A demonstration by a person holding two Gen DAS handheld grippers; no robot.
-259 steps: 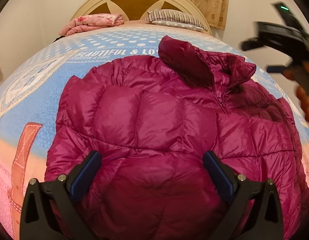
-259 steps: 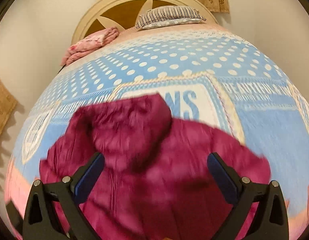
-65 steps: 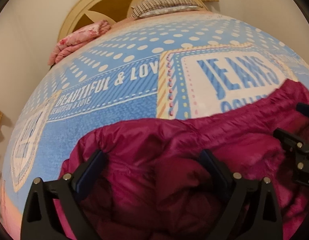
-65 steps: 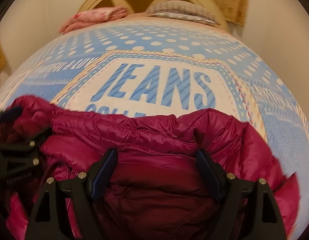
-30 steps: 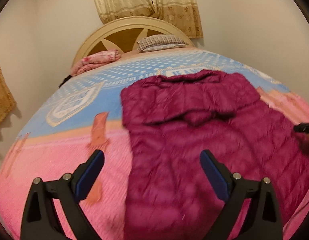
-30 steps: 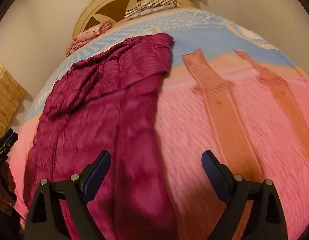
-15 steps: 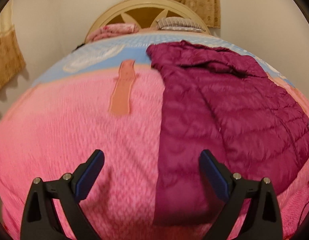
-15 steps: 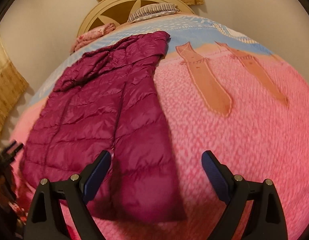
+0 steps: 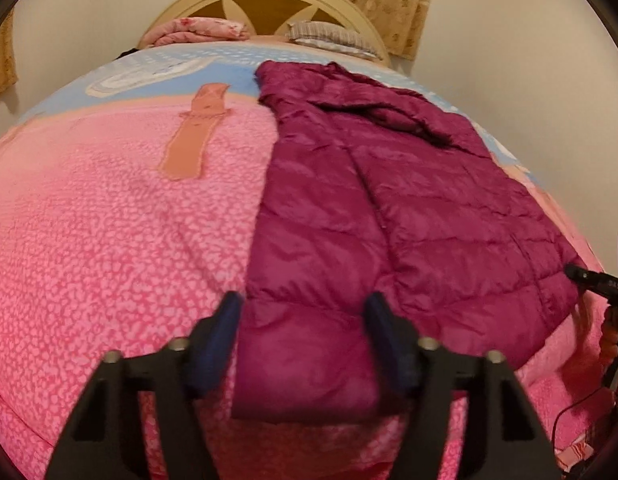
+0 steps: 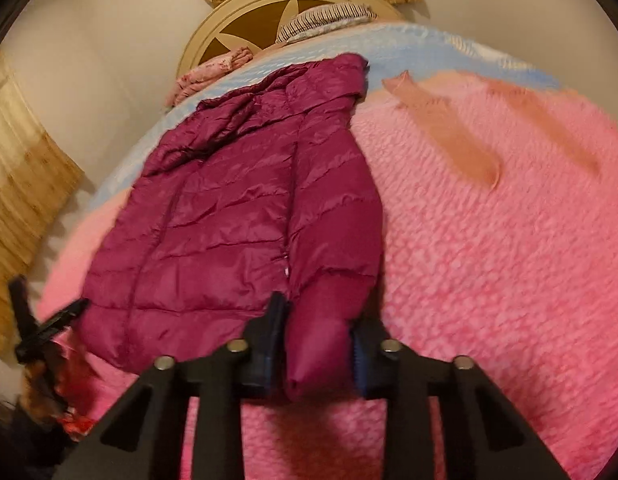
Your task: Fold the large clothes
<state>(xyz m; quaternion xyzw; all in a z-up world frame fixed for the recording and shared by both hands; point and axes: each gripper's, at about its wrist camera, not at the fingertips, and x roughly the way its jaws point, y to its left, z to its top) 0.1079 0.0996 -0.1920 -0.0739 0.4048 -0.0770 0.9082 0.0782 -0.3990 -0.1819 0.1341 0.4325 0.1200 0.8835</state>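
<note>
At jacket [image 9: 373, 216] hem, both grippers [image 9: 305, 344] [image 10: 317, 352] tilt down, closing.

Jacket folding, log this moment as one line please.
jacket: flat on bed, sides folded in | left tongs: closing around hem corner | right tongs: closing on other hem corner

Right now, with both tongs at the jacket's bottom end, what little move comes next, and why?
Probably finish pinching, then lift. The right tongs are closing on the jacket near its hem, and the left tongs are closing around the other corner, ready to fold it up the bed.
</note>
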